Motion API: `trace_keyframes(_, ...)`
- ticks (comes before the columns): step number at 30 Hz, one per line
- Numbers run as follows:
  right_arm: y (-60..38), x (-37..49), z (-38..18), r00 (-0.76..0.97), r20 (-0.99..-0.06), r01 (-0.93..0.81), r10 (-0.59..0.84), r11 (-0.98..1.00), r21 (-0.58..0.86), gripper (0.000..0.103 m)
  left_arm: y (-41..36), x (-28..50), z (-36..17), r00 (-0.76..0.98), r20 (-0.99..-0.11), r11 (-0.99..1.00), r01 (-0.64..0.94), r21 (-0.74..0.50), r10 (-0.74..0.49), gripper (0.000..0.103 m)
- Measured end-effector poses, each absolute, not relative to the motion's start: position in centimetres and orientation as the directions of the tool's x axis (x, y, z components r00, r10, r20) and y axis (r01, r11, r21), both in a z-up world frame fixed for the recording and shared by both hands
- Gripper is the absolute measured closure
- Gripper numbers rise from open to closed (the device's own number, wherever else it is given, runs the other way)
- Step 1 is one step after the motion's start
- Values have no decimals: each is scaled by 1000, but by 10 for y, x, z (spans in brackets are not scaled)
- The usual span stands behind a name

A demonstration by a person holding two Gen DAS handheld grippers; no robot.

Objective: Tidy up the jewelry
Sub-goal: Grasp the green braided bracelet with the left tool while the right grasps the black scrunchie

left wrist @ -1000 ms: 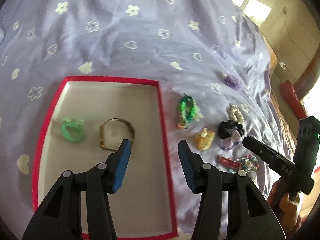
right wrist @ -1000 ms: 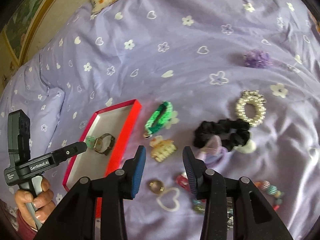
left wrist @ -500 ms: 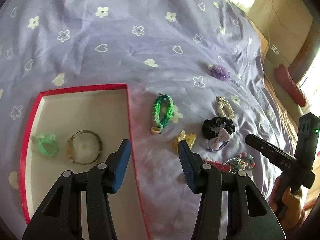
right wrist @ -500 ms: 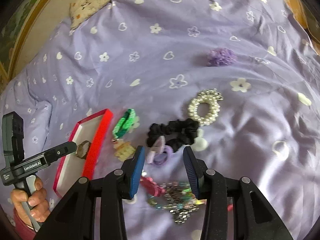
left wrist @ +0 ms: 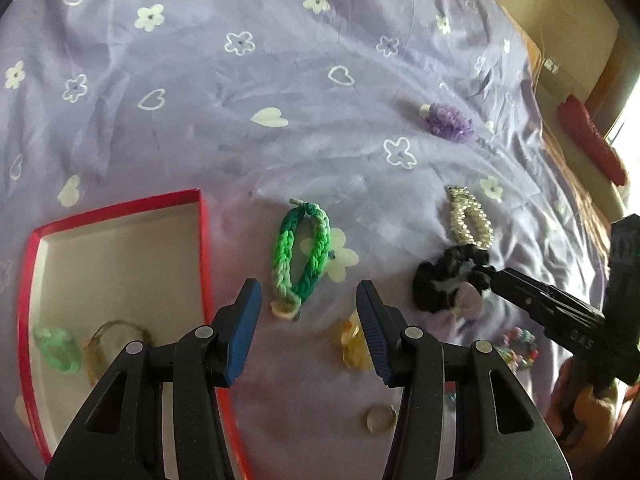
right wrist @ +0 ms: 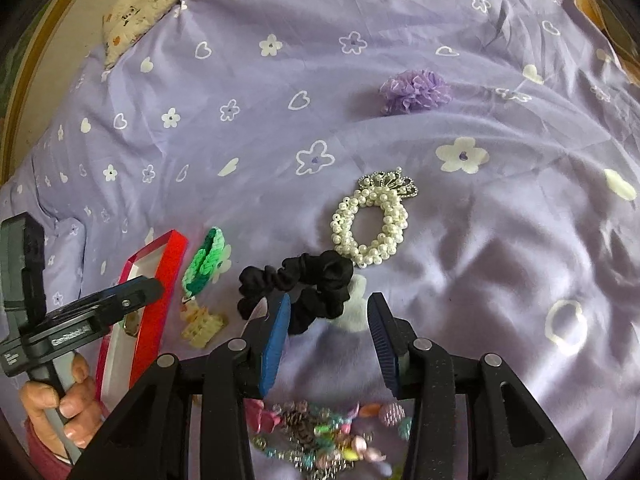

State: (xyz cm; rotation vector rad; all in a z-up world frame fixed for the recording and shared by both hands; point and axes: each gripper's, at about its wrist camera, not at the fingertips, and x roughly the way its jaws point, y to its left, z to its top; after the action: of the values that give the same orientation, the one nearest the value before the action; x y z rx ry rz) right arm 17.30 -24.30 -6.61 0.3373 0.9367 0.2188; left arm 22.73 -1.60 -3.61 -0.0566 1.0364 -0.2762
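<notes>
Left wrist view, lilac flower-and-heart bedspread [left wrist: 280, 80], wooden floor [left wrist: 560, 52] beyond

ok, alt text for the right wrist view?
Open right gripper hovers over a black scrunchie on a purple bedspread. A pearl bracelet lies just beyond, and the red jewelry box sits far left.

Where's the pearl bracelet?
The pearl bracelet lies on the purple sheet, mid-frame in the right wrist view, just beyond the black scrunchie and nearer than the purple flower.
</notes>
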Motion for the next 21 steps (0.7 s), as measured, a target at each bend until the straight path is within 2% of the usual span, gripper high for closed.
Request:
trace_keyframes(8, -240, 187, -82, 545, -762, -37, 351, 918, 396, 60, -38, 255, -58, 429, -871, 960, 238, -147, -239, 57)
trace_keyframes(9, -241, 188, -84, 543, -763, -34, 352, 917, 398, 64, -41, 258, -61, 424, -874, 959, 246, -140, -236, 59)
trace_keyframes(11, -242, 190, -85, 544, -760, -34, 356, 914, 404, 72, -46, 260, -64, 413, -880, 956, 260, -134, -236, 76)
trace_keyframes(12, -243, 191, -86, 544, -759, -34, 357, 914, 405, 82, -47, 261, -68, 401, -885, 955, 265, -134, -235, 79)
trace_keyframes(14, -244, 191, -86, 547, -756, -33, 359, 912, 409, 87, -48, 261, -71, 405, -886, 956, 267, -121, -225, 92)
trace_keyframes(15, -245, 190, -86, 552, -753, -34, 358, 912, 409, 90, -47, 261, -72, 407, -886, 956, 268, -118, -224, 93)
trace_keyframes(21, -250, 184, -76, 597, -723, -28, 348, 910, 415, 94, -40, 252, -60, 436, -866, 955, 261, -141, -247, 94)
